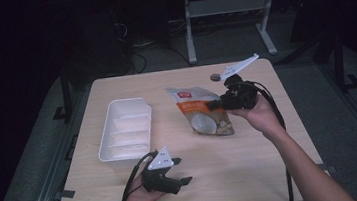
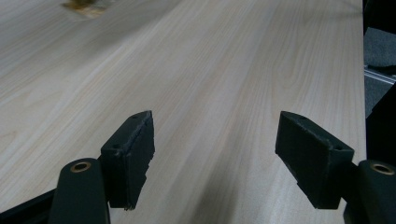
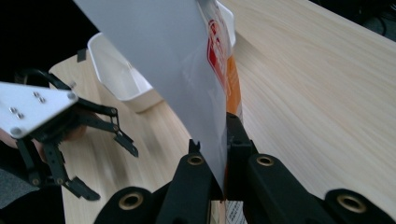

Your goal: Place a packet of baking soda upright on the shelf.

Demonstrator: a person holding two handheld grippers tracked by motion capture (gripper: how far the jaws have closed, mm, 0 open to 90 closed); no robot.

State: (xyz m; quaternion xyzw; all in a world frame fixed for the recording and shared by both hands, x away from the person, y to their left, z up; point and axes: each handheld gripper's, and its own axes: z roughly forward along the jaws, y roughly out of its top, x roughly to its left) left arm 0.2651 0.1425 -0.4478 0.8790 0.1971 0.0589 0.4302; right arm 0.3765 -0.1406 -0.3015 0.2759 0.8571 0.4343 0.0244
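wooden table | right gripper fingers clamp snack pouch, print hidden | left gripper fingers spread

A pale wooden surface stands on grey carpet; beyond it, a white metal frame stands in darkness.

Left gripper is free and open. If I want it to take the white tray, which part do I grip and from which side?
Grip the white tray by its thin upright rim, probably the near short wall, which faces the left gripper. Come from above, one jaw inside and one outside: the tray is open-topped, sits flat on the table, and looks too broad to span. The right gripper is shut on the snack bag.
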